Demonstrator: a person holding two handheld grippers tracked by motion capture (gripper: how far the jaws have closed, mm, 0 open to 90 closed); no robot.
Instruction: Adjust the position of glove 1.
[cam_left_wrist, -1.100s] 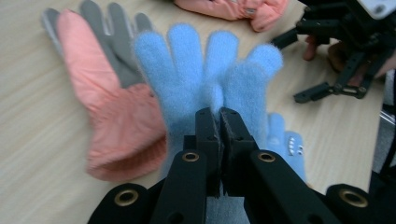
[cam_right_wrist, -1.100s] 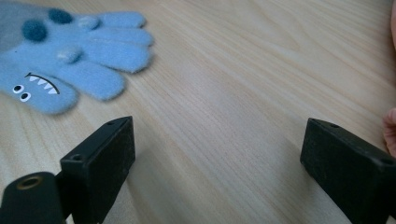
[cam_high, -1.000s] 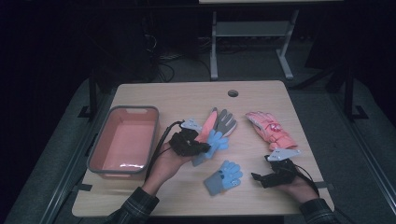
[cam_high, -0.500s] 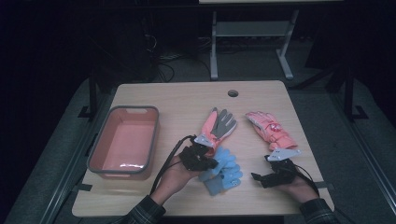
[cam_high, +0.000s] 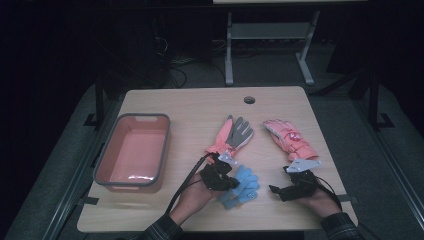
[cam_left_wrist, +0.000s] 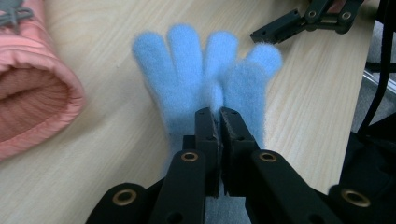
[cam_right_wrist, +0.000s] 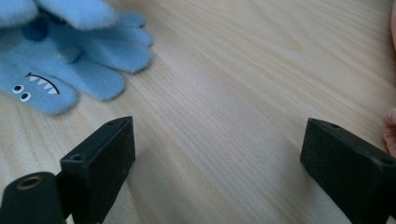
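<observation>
Left gripper view shows the left gripper (cam_left_wrist: 219, 114) with its two black jaws pressed together, and a fold of the blue glove (cam_left_wrist: 205, 84) pinched between them. The pinch sits in the middle of the glove, near the palm. The glove's fuzzy fingers fan out past the jaw tips, away from the hand. I think a second blue glove (cam_right_wrist: 51, 79) lies under it, the one with a little face, but I cannot tell if that one is pinched too.

The blue glove looks soft, light and floppy. It will bend and hang down when lifted, and it will not break. It could slip out of a small pinch, so a thick fold near the cuff or the palm seems the best place to hold.

Off to one side of the jaws lies a pink glove (cam_left_wrist: 32, 88), not touching them.

The right gripper (cam_right_wrist: 219, 158) rests on the table (cam_right_wrist: 261, 70) with its jaws spread wide and nothing between them. The blue gloves lie just past its left jaw.
</observation>
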